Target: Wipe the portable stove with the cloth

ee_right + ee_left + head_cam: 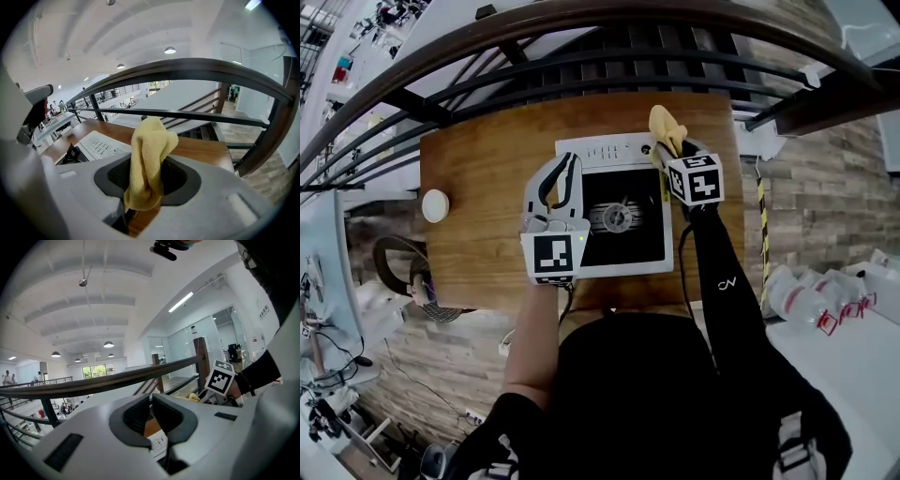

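Observation:
The portable stove [619, 266], white with a black top and a round burner, sits in the middle of the wooden table [483, 178]. My right gripper [663, 150] hovers at the stove's far right corner, shut on a yellow cloth [666, 126] that sticks up out of the jaws. In the right gripper view the cloth [149, 157] hangs folded between the pads, with the stove's control panel [99, 146] to the left. My left gripper [571, 162] is over the stove's left side, jaws together and nothing between them. Past those jaws, a strip of the stove [158, 442] shows.
A small white round object [435, 205] lies on the table near its left edge. A dark railing [581, 37] curves just beyond the table's far side, with an open drop behind it. The table's right edge is close to my right gripper.

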Available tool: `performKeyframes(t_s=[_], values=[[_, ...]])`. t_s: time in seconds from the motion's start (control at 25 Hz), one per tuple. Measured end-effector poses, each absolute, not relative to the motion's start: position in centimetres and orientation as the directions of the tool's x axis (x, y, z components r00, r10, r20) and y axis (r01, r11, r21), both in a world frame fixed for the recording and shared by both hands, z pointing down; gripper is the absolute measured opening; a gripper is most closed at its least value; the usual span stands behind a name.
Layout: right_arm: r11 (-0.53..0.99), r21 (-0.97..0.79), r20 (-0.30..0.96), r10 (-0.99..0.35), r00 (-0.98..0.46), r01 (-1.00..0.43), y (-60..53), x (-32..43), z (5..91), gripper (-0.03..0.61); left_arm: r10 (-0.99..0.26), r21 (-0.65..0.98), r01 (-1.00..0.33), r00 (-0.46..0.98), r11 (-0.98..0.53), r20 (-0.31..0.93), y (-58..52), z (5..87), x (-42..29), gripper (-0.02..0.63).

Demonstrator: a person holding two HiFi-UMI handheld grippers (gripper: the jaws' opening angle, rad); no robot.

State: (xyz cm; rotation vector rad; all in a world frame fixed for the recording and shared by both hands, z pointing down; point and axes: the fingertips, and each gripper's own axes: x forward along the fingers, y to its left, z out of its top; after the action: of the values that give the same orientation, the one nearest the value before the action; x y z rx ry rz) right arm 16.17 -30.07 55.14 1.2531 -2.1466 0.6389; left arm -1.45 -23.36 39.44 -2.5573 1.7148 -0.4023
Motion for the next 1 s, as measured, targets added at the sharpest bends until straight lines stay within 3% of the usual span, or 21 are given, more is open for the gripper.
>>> performKeyframes(t_s=[0.28,1.0], values=[[0.433,-0.134,0.702,-0.593,-0.394,-0.891,-26.7,17.1,56.8,0.155,-0.910,-0.163,-0.905,0.359,-0.394,0.207,-22.1,40.6,-1.4,0.023],[0.303,-0.087,0.765,-0.590,-0.259,-0.949,-9.2,18.9,57.6,0.155,-0.833,-0.132,-0.825,0.529,-0.549,0.163,-12.2,39.9,-2.5,0.023]])
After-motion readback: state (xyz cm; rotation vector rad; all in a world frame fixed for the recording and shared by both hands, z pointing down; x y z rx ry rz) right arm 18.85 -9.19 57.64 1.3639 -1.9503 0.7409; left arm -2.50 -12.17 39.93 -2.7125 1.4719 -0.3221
